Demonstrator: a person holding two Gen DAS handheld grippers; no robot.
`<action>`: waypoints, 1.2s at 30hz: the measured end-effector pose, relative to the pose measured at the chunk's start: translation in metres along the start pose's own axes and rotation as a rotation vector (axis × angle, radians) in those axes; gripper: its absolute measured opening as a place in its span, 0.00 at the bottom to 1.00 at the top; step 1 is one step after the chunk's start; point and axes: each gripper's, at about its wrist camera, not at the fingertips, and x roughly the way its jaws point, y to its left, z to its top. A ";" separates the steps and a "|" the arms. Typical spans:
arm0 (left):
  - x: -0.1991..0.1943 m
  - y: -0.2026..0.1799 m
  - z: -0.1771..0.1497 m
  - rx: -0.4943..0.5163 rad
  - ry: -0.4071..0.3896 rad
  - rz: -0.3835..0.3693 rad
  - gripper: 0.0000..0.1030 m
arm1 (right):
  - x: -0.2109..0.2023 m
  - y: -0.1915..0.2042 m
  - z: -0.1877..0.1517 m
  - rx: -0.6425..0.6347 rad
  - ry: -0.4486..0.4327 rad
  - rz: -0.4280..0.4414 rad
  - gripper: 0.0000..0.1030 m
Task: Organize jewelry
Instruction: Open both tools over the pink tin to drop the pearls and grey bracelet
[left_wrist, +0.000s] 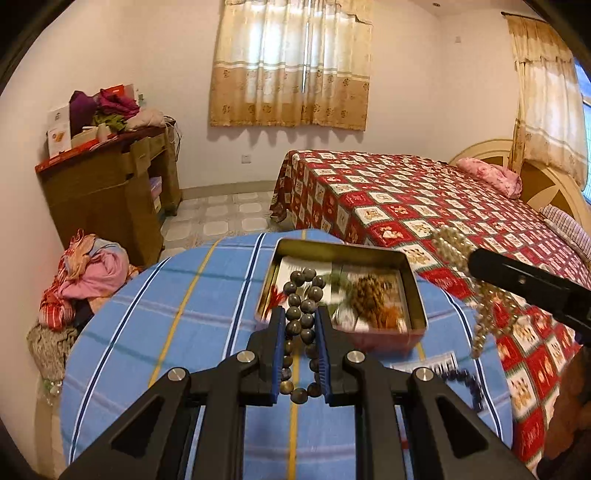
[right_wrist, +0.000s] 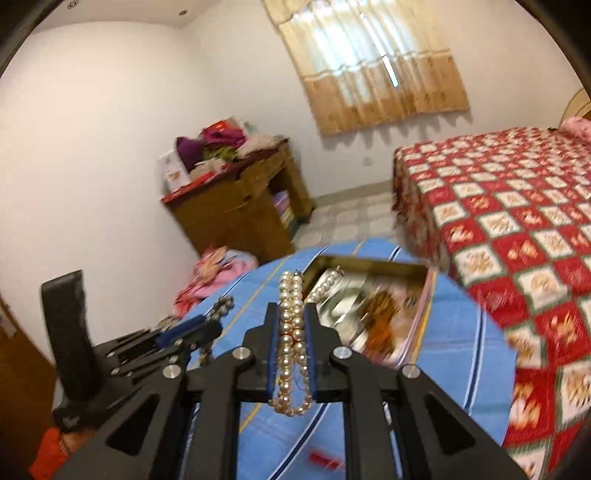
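Both strands are up in the air, held lengthwise so they don't tangle – the dark bead bracelet (left_wrist: 301, 328) pinched in the left claw (left_wrist: 300, 334), the pearl necklace (right_wrist: 291, 332) pinched in the right claw (right_wrist: 291, 334). The open tin (left_wrist: 413, 291) sits just ahead on the blue-striped surface (left_wrist: 166, 314), probably their destination.

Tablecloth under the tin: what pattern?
The tablecloth is blue plaid with white, navy and yellow stripes. It shows best in the left wrist view.
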 end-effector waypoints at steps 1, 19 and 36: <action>0.009 -0.002 0.004 0.007 0.003 0.005 0.15 | 0.005 -0.004 0.002 0.006 -0.002 -0.008 0.15; 0.146 -0.025 0.013 0.077 0.165 0.084 0.15 | 0.103 -0.065 -0.001 0.035 0.099 -0.177 0.15; 0.098 -0.022 0.022 0.034 0.172 0.145 0.75 | 0.021 -0.053 -0.001 0.167 -0.031 -0.137 0.60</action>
